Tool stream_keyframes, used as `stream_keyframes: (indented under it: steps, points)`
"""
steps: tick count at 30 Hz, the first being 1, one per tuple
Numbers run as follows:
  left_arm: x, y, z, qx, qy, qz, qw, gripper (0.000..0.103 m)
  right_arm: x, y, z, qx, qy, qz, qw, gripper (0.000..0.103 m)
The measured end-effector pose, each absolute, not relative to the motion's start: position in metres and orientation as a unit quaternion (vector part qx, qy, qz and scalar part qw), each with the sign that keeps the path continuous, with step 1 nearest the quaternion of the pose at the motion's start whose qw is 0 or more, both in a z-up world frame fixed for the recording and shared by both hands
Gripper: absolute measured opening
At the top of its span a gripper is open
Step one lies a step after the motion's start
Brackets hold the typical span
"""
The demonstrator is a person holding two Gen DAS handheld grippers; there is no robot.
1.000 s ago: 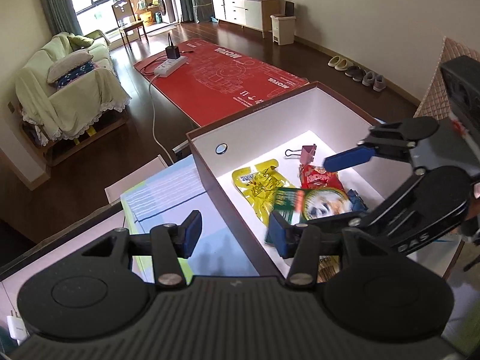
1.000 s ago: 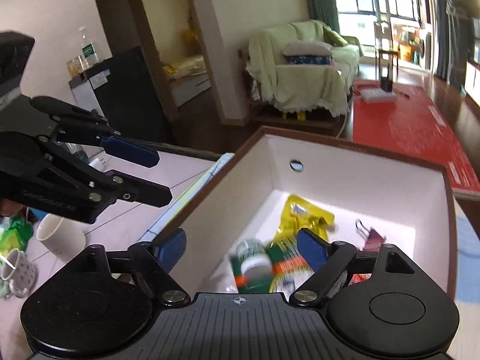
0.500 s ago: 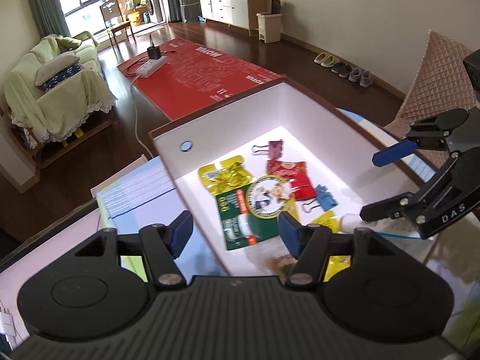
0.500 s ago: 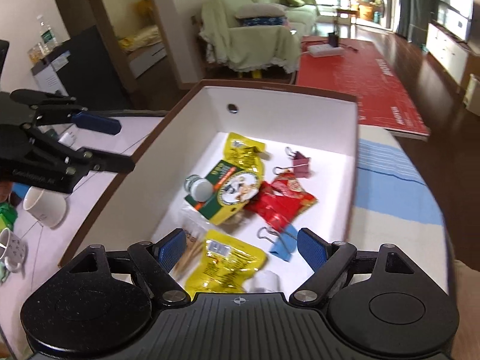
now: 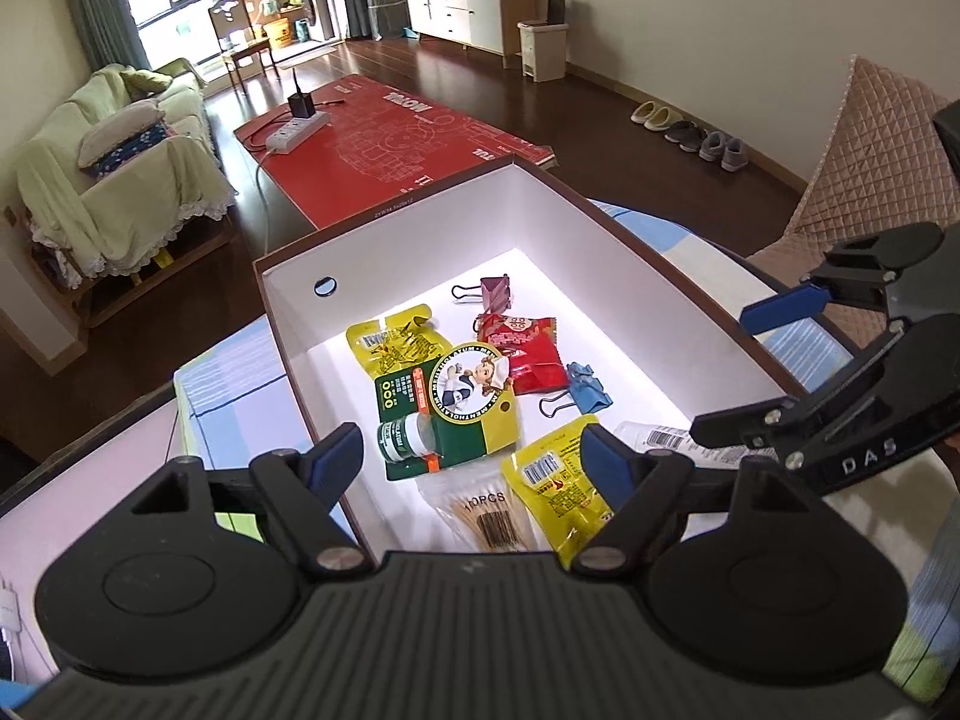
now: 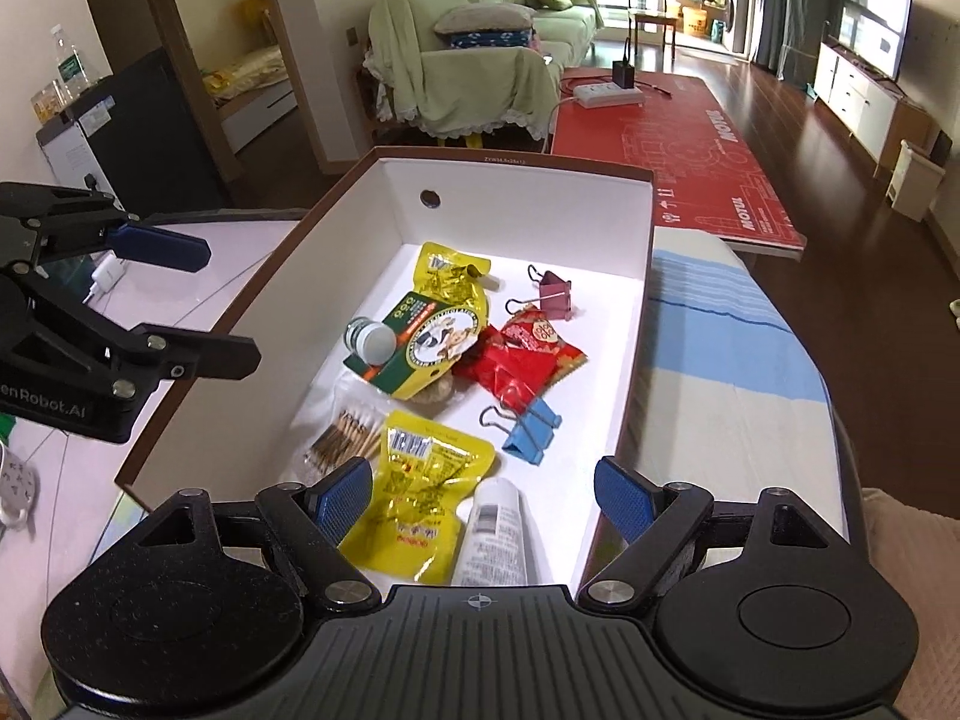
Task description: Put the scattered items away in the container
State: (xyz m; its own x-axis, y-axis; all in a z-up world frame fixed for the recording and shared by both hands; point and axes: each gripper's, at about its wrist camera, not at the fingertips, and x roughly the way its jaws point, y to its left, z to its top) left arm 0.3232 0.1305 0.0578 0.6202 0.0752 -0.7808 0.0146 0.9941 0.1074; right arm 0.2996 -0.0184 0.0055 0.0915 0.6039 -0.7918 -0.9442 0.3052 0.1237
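Note:
A white box with a brown rim [image 5: 672, 276] [image 6: 516, 163] holds several items: a green and yellow Mentholatum card pack [image 5: 456, 408] [image 6: 420, 342], two yellow snack pouches [image 5: 396, 342] [image 6: 426, 492], a red packet [image 5: 528, 348] [image 6: 522, 360], a pink binder clip [image 5: 492, 291] [image 6: 555, 294], a blue binder clip [image 5: 585, 387] [image 6: 531, 429], a bag of cotton swabs [image 5: 489, 516] [image 6: 342, 438] and a white tube [image 6: 495, 534]. My left gripper [image 5: 474, 459] hangs open over the box's near left end, holding nothing. My right gripper [image 6: 483, 495] is open above the near end, also holding nothing.
The box sits on a table with a blue-striped cloth [image 6: 720, 348]. A white mug [image 6: 15, 486] and a charger [image 6: 105, 276] lie on the table's left. Beyond are a red mat [image 5: 390, 138] on the floor, a covered sofa [image 6: 468, 60] and a quilted chair back [image 5: 870, 150].
A green and white little bottle dropped from between my right fingers into the box. Both grippers have pulled back and risen, so the whole box interior now shows.

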Motion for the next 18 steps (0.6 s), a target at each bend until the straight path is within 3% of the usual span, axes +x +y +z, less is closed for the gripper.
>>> stream_keyframes:
  steps: [18]
  points:
    - [0.296, 0.105, 0.075, 0.061, 0.423, 0.071, 0.901, 0.081, 0.276, -0.048, 0.019, -0.207, 0.376, 0.538, 0.726, 0.084]
